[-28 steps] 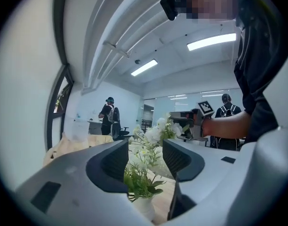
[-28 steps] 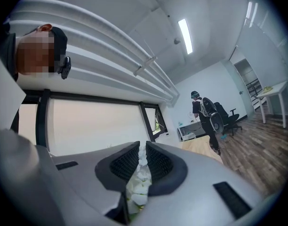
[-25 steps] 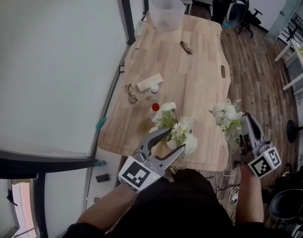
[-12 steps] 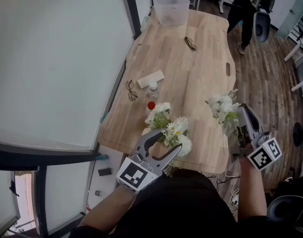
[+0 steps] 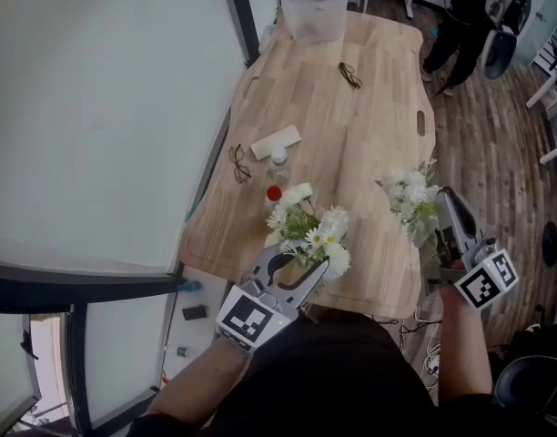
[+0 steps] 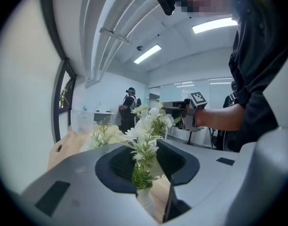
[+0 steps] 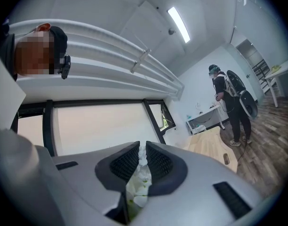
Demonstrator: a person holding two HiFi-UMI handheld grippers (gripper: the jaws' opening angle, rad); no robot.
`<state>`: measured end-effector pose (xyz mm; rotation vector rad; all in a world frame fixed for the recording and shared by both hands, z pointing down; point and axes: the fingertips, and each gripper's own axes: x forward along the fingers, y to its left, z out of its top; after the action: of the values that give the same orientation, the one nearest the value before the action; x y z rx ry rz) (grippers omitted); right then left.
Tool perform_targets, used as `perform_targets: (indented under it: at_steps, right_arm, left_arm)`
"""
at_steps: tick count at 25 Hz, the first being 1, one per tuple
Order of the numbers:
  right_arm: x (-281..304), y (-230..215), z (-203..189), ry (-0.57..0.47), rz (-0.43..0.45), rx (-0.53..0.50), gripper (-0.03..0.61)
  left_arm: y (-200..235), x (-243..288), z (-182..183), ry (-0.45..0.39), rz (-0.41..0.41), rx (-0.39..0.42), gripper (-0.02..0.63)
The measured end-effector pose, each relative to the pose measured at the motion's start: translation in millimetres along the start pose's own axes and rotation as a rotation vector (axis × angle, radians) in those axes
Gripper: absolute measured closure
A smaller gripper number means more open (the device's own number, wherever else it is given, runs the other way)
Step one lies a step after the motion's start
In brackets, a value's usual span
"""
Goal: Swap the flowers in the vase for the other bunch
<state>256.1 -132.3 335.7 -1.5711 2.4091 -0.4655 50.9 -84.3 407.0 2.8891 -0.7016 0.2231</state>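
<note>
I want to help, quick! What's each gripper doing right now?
Left gripper: open, jaws just closing around the flowers in the vase.
Right gripper: shut on the other bunch.

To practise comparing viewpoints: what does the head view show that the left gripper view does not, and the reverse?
Only the head view: a pair of black-framed glasses and a small red-capped bottle. Only the left gripper view: bright ceiling strip lights. Both: the light wooden table, and the white flowers in the white vase between the jaws of the left claw, which have just been closing but stand apart.
</note>
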Motion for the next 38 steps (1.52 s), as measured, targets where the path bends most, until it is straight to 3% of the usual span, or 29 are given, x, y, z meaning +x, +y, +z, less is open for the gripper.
perform_targets:
  at_steps: [4, 7, 38]
  right_arm:
    - [-3, -3, 1, -0.004, -0.009, 0.007, 0.52]
    - [-4, -3, 3, -0.01, -0.008, 0.006, 0.52]
    - [-13, 2, 9, -0.044, 0.029, 0.012, 0.52]
  left_arm:
    - [4, 0, 4, 0.002, -0.003, 0.002, 0.554]
    - [6, -2, 8, -0.003, -0.002, 0.003, 0.574]
    - [12, -16, 30, -0.011, 0.069, 0.053, 0.586]
